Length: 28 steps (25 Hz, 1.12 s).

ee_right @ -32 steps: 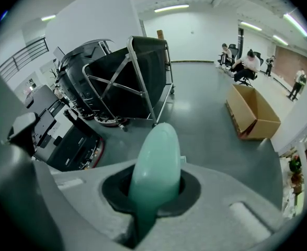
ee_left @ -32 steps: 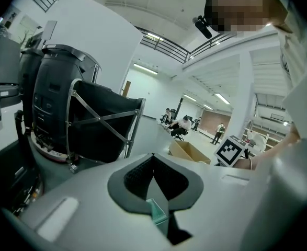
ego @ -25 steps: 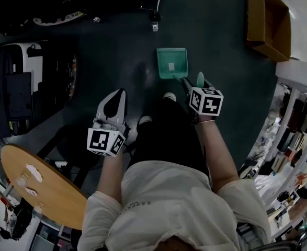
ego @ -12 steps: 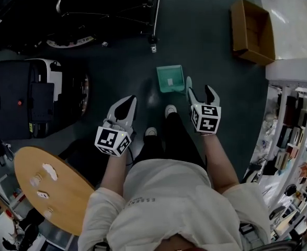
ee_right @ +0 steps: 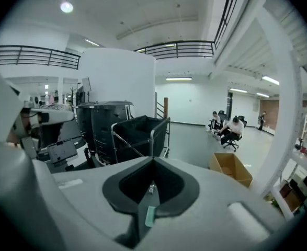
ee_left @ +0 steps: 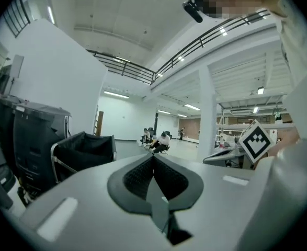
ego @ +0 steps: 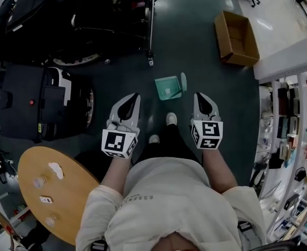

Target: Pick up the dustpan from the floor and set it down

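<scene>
The green dustpan [ego: 167, 88] lies on the dark floor just ahead of the person's shoes, its pale handle [ego: 183, 81] at its right side. Both grippers are held up near waist height, well above it and touching nothing. In the head view my left gripper [ego: 133, 97] is to the left of the dustpan and my right gripper [ego: 201, 96] to its right. The left gripper [ee_left: 153, 157] has its jaws closed together and empty. The right gripper [ee_right: 153, 161] is shut too, with nothing between its pads.
A brown cardboard box [ego: 237, 31] sits on the floor at the far right. A black folding cart [ee_right: 138, 135] and dark machines [ego: 43, 106] stand to the left. A round wooden table [ego: 54, 192] is at the near left, and shelves [ego: 292, 140] line the right.
Both grippers rose from near the floor to waist height. The right gripper left the dustpan's handle, stood open half a second ago, and is now shut. The dustpan stays on the floor.
</scene>
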Available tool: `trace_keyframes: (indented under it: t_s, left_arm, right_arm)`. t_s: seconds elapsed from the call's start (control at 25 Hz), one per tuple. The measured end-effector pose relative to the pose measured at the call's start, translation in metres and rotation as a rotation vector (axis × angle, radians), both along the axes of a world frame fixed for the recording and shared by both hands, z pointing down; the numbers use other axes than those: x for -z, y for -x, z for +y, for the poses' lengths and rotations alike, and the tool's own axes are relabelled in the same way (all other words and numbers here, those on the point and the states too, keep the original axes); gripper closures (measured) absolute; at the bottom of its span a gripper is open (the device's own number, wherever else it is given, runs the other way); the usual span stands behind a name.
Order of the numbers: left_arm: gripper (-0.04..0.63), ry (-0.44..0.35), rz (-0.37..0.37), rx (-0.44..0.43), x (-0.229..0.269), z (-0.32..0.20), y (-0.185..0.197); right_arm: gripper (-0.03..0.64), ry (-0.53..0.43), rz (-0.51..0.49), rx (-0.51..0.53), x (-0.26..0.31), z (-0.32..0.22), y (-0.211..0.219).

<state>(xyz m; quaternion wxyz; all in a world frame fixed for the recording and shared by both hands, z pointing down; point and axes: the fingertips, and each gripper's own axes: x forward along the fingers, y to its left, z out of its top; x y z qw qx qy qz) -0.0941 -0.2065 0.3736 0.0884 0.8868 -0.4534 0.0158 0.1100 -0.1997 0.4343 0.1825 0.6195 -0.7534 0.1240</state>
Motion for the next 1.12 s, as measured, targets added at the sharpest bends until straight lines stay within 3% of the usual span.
trace_keyframes:
  t_s: [0.24,0.48,0.76,1.12]
  left_arm:
    - [0.577,-0.016,0.026,-0.031,0.015,0.074,-0.001]
    - [0.577,0.020,0.025,-0.147,-0.002,0.170,-0.029]
    - [0.577,-0.003,0.032,-0.119,-0.001,0.289,-0.047]
    - [0.577,-0.007,0.068,-0.081,0.006,0.456,-0.072]
  right_arm:
    - [0.627,-0.031,-0.034,0.026,0.012,0.080,0.016]
    - [0.627,-0.044,-0.101,0.059,0.013,0.165,0.008]
    - [0.627,-0.119,-0.090,0.106,0.023,0.289,-0.011]
    - [0.627,-0.091,-0.095,0.145,0.030,0.446,-0.030]
